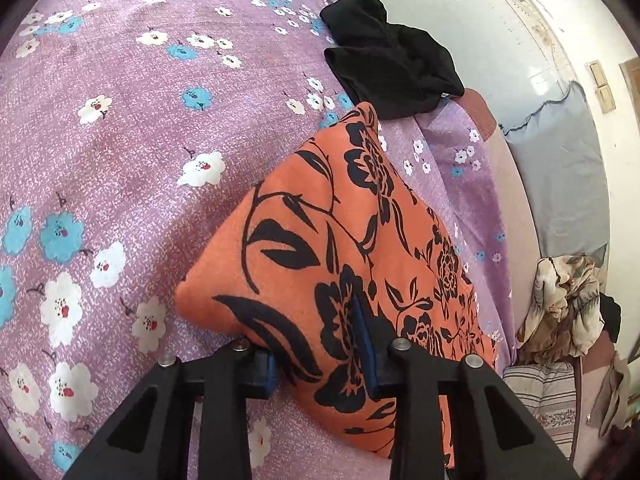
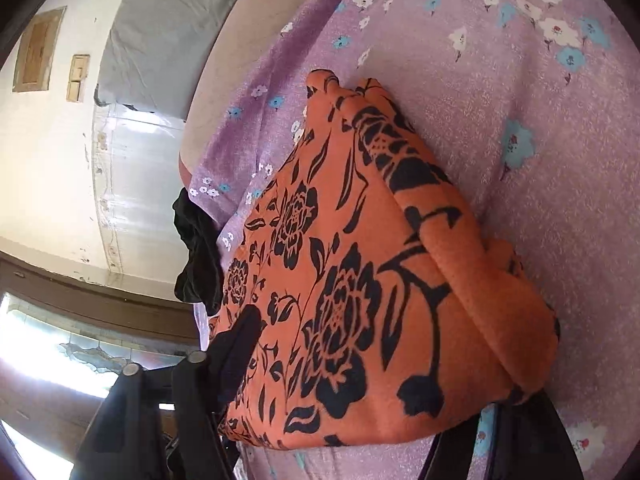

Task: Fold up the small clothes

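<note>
The orange floral garment [image 1: 340,264] lay folded on the purple flowered bedsheet [image 1: 120,120], bunched straight ahead of both grippers. The left gripper [image 1: 320,368] had a thick fold of it between its blue pads [image 1: 366,356], apparently pinched. The right gripper [image 2: 352,400] straddled the bundle's near edge; one finger lay on top, the other was hidden, so whether it truly gripped I could not tell. A black garment [image 1: 392,68] sat beyond the left gripper, at the mattress edge. I judged the risk plain: uneven pulls would spring the layers open, or drag the bundle towards that edge.
</note>
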